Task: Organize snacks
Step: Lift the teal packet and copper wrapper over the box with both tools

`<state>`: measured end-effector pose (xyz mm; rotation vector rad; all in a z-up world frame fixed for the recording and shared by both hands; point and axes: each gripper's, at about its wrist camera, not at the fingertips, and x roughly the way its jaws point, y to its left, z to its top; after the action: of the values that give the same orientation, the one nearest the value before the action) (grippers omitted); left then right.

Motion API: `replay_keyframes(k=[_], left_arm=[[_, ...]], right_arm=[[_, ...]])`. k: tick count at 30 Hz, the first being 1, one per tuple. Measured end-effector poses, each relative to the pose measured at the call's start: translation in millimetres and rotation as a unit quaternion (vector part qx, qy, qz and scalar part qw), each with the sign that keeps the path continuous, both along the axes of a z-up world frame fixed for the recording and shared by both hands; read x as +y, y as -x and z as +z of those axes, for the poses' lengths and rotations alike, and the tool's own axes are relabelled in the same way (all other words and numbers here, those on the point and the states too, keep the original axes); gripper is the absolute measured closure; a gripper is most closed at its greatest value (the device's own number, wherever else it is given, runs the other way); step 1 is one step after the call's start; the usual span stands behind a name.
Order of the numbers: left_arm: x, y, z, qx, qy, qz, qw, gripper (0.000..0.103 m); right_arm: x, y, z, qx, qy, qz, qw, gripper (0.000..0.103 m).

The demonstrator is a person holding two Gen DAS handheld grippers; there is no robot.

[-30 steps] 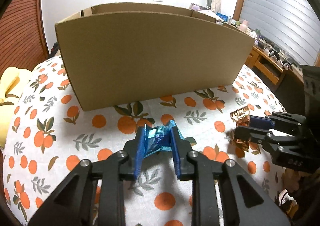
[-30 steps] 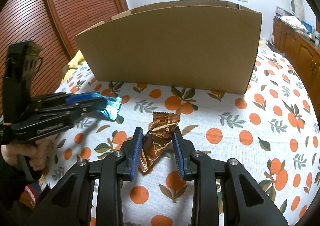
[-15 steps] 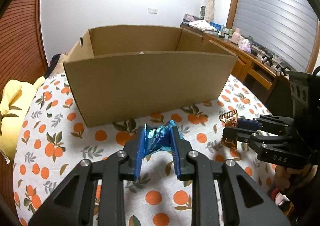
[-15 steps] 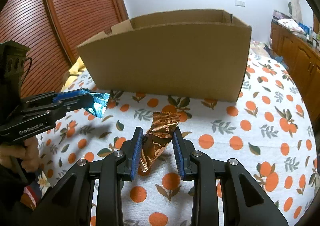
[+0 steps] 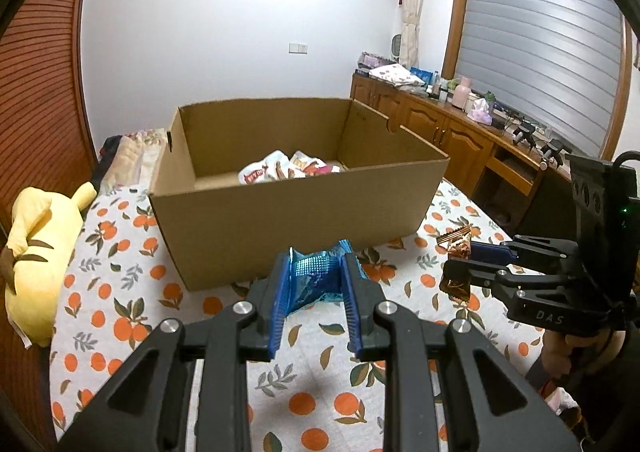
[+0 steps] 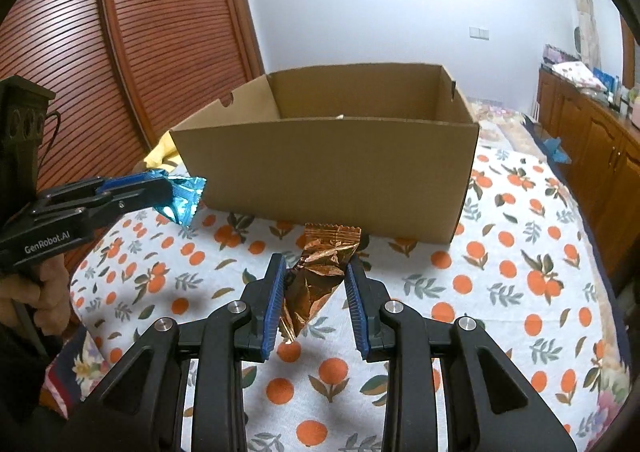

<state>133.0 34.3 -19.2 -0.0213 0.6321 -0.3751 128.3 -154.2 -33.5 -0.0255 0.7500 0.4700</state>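
Now both claws [image 5: 316, 272] ride higher.

I see a crumpled blue foil snack packet [image 5: 316, 278] pinched between my left jaws, its top edge sticking out past their tips. A copper foil snack packet [image 6: 320, 276] sits clamped between my right jaws, upright, crimped end forward. Beyond both sets of jaws stands the open cardboard box [image 5: 280, 228], with a few white and pink packets [image 5: 286, 167] lying inside.
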Motion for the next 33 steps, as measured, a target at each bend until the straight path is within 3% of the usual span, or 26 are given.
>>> replay_keyframes(k=[8,18,33], left_arm=[[3.6,-6.9,20.4,-0.02,-0.001,-0.002,0.9998,0.08],[12.9,-42.6,40.4,-0.034,-0.006,0.012,0.9993,0.08],[28.3,-114.6,32.7,-0.014,-0.016,0.031,0.9993,0.08]], right_arm=[[-0.1,-7.2,22.6,-0.022,-0.002,0.008,1.0,0.074],[3.1,-36.7,50.1,-0.052,-0.001,0.024,0.998,0.074],[11.7,-105.1,55.5,-0.057,0.008,0.045,0.997,0.074]])
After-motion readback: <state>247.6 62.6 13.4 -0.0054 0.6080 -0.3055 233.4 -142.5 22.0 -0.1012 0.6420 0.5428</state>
